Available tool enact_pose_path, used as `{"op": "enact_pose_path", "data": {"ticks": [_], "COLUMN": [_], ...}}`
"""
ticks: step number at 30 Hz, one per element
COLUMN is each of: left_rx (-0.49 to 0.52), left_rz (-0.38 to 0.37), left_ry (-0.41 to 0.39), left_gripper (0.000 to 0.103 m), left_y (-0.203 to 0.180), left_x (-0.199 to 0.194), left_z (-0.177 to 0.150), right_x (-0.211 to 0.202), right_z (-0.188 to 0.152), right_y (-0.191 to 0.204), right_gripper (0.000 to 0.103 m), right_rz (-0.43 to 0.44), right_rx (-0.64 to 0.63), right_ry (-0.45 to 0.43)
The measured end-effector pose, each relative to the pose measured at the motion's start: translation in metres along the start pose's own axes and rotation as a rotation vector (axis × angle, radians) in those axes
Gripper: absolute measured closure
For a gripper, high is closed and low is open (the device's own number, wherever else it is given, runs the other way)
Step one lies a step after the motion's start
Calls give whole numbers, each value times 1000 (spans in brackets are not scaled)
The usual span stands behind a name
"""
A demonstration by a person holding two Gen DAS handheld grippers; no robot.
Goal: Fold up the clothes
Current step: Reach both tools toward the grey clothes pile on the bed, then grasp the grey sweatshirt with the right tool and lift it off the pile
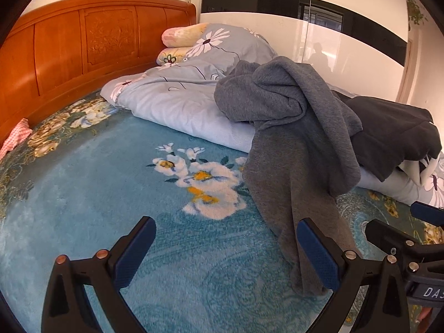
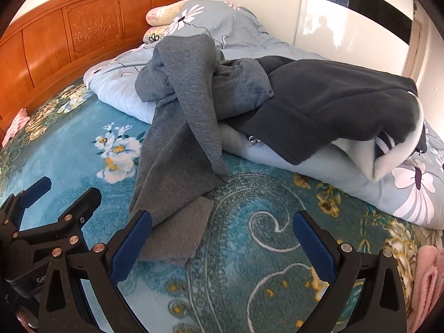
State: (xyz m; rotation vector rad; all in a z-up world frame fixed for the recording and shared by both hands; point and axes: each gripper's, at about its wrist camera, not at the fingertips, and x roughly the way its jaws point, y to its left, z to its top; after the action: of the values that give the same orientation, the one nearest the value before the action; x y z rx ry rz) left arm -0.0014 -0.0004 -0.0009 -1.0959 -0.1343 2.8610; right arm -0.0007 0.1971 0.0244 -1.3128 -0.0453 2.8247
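A crumpled grey garment hangs off the rolled duvet onto the blue floral blanket; in the right wrist view the grey garment ends in a flat hem near my fingers. A dark navy garment with a pale lining lies bunched on the duvet to the right, also seen as the navy garment. My left gripper hovers open over the blanket, its right finger beside the grey hem. My right gripper is open above the blanket, the grey hem just inside its left finger, untouched.
A pale blue flowered duvet and pillows lie along the back. An orange wooden headboard stands on the left, white glossy wardrobe doors behind. A pink cloth lies at the right edge, a pink checked cloth by the headboard.
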Motion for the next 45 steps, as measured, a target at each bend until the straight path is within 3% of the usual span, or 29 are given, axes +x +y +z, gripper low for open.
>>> {"op": "enact_pose_path", "data": {"ticks": [12, 23, 31, 37, 40, 45], "left_rx": [-28, -46, -72, -141, -158, -135], "left_rz": [-56, -75, -50, -77, -91, -107], "left_ry": [36, 23, 34, 28, 19, 17], "left_gripper": [0, 0, 0, 0, 0, 0], "left_y": [10, 20, 48, 74, 81, 86], "left_x": [20, 28, 21, 6, -4, -21], "left_z": [3, 7, 7, 9, 9, 3], "right_x": [13, 19, 20, 40, 57, 83], "right_z": [11, 16, 38, 92, 111, 121], "right_y": [9, 19, 15, 23, 31, 37], "right_gripper": [2, 2, 4, 23, 37, 86], "right_rz": [-25, -39, -36, -63, -54, -32], "right_rx": [-20, -48, -69, -111, -94, -31], "right_ry": [-2, -2, -36, -74, -65, 26]}}
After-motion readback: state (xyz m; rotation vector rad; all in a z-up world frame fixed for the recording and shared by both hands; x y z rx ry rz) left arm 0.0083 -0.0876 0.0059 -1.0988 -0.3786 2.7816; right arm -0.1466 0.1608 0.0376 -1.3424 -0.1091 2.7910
